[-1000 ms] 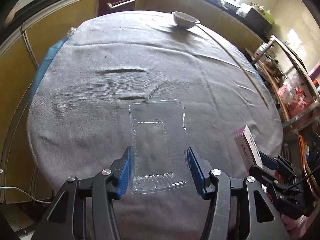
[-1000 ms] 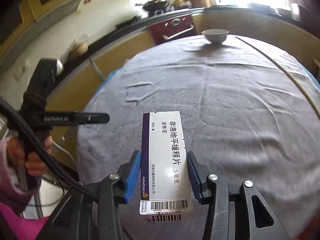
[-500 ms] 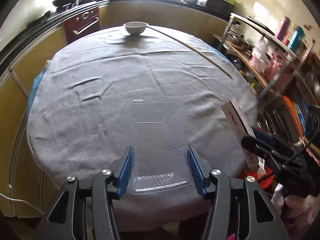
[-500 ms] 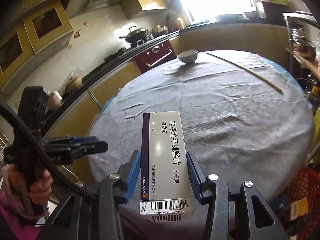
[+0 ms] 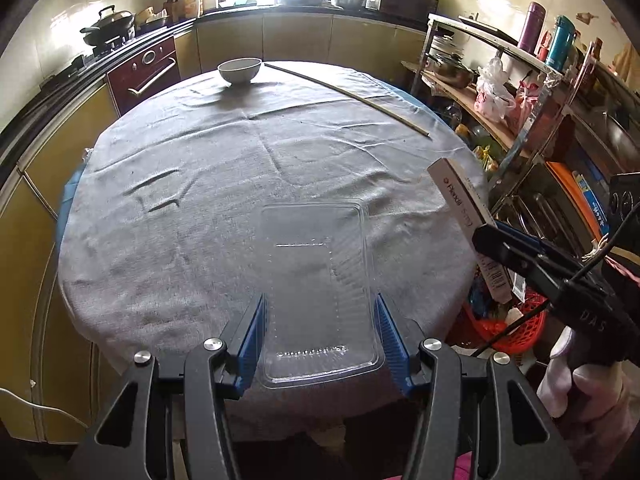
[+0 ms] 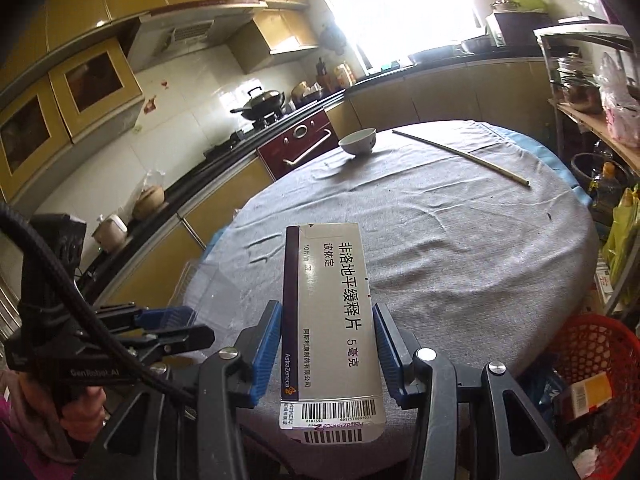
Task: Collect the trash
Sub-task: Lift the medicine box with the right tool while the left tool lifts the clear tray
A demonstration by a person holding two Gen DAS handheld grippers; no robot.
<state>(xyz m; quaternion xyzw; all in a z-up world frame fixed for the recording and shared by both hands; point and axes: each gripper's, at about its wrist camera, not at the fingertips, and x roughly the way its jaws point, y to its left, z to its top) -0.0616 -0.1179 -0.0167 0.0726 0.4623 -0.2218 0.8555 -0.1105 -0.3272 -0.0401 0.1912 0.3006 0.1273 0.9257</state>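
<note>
My left gripper (image 5: 320, 328) is shut on a clear plastic tray (image 5: 316, 280) and holds it above the near edge of the round table (image 5: 180, 200). My right gripper (image 6: 326, 344) is shut on a white medicine box (image 6: 328, 312) with a purple stripe. In the left wrist view the box (image 5: 460, 204) and the right gripper (image 5: 520, 252) are at the right, past the table's edge. A red mesh basket (image 6: 592, 360) with trash in it stands on the floor to the right of the table; it also shows in the left wrist view (image 5: 508, 332).
A white bowl (image 5: 239, 70) and a long thin stick (image 5: 344, 92) lie at the table's far side. A grey cloth covers the table. A metal shelf rack (image 5: 540, 92) full of goods stands at the right. Kitchen counters (image 6: 224, 152) run behind and to the left.
Both grippers have pulled back and risen from the table, each still holding its item. The red basket has come into view at the right.
</note>
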